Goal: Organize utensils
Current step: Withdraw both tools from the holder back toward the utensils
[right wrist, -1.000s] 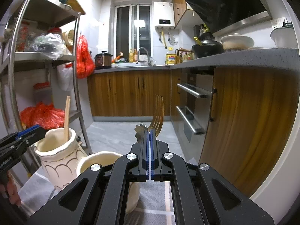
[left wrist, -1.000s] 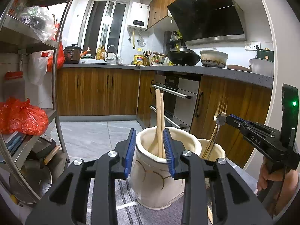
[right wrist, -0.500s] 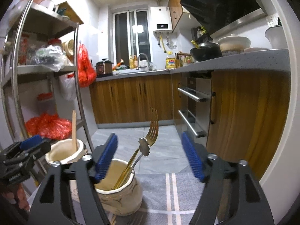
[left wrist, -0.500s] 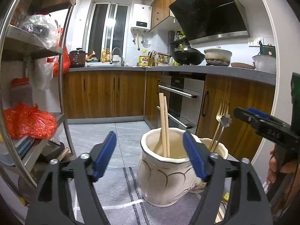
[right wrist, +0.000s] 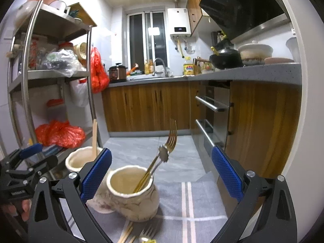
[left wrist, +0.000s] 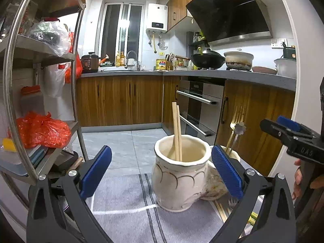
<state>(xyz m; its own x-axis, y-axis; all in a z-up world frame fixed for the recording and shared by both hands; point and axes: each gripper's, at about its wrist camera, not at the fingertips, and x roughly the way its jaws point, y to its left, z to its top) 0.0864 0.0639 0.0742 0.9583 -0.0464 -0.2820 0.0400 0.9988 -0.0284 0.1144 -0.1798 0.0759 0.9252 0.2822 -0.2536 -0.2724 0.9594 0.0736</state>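
A cream ceramic jar point(left wrist: 180, 174) stands on a grey striped mat point(left wrist: 121, 192) with two wooden chopsticks point(left wrist: 176, 131) upright in it. My left gripper point(left wrist: 161, 149) is drawn back from it, its jaws opening wide with nothing pressed between the blue pads. A second cream jar point(right wrist: 131, 198) holds a gold fork point(right wrist: 171, 139) and a flower-ended utensil point(right wrist: 164, 154). My right gripper point(right wrist: 161, 152) hangs behind that jar, jaws opening, free of the fork. Each gripper shows in the other's view: the right gripper point(left wrist: 291, 133) and the left gripper point(right wrist: 30, 158).
Loose chopsticks point(right wrist: 127, 232) and a fork point(right wrist: 147, 230) lie on the mat in front of the jars. A metal shelf rack point(left wrist: 16, 93) with red bags stands at the left. Wooden cabinets and an oven point(left wrist: 198, 109) run along the back and right.
The left gripper has let go of the chopsticks and the right gripper of the fork. Both have opened wide and drawn back and upward. The utensils stay in their jars.
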